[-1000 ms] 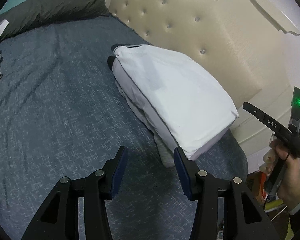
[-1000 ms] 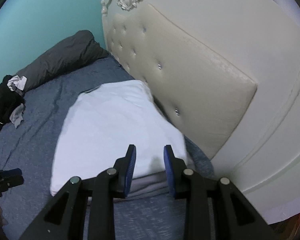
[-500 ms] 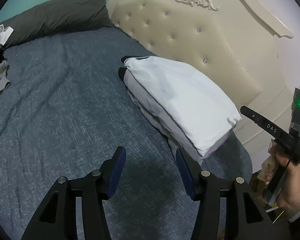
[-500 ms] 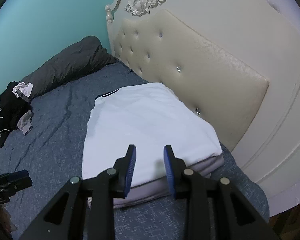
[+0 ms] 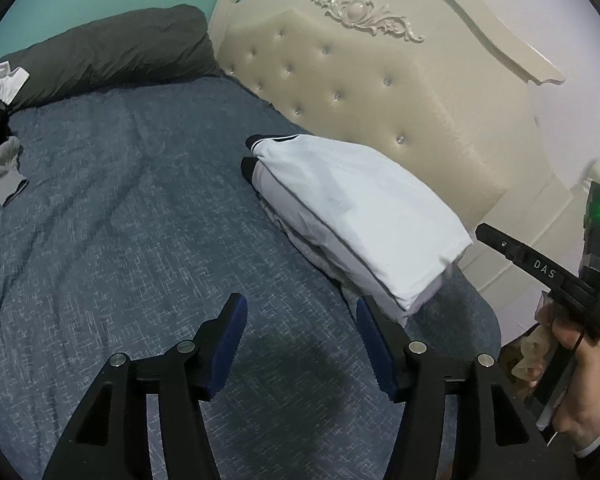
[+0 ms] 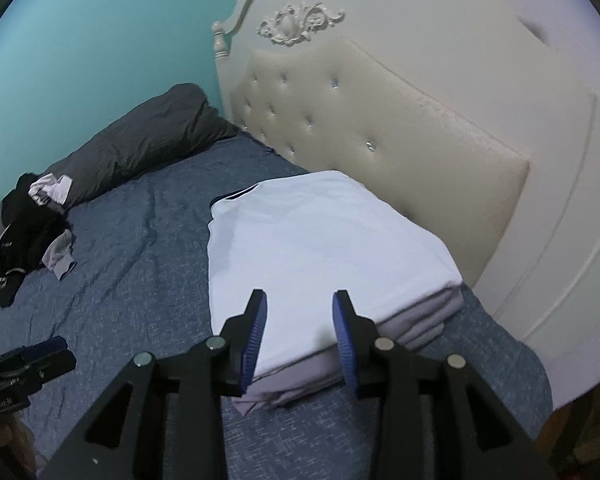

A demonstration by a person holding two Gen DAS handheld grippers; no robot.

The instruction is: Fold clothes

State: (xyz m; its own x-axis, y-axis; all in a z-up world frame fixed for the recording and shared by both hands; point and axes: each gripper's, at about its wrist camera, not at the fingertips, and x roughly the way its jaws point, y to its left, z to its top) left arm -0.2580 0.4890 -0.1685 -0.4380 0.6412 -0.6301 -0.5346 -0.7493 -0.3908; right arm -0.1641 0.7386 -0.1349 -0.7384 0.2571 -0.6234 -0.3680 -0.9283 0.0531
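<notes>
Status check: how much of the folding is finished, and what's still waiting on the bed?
Done: the white shirt lies folded on the stack beside the headboard. In hand: nothing; the left claw and right claw are both open and empty. Left: the loose dark and grey clothes by the pillow.

I was in a bedroom of a home. A wide bed (image 5: 100, 220) with a blue-grey textured cover filled most of my view, and behind it stood a cream headboard (image 6: 380, 128) with button tufting and a carved floral ornament (image 5: 364, 16) on top. A dark grey pillow (image 5: 108, 48) lay against the teal wall (image 6: 100, 40). A stack of folded clothes (image 6: 320, 248) sat by the headboard, and loose garments (image 6: 28, 236) lay heaped near the pillow.
</notes>
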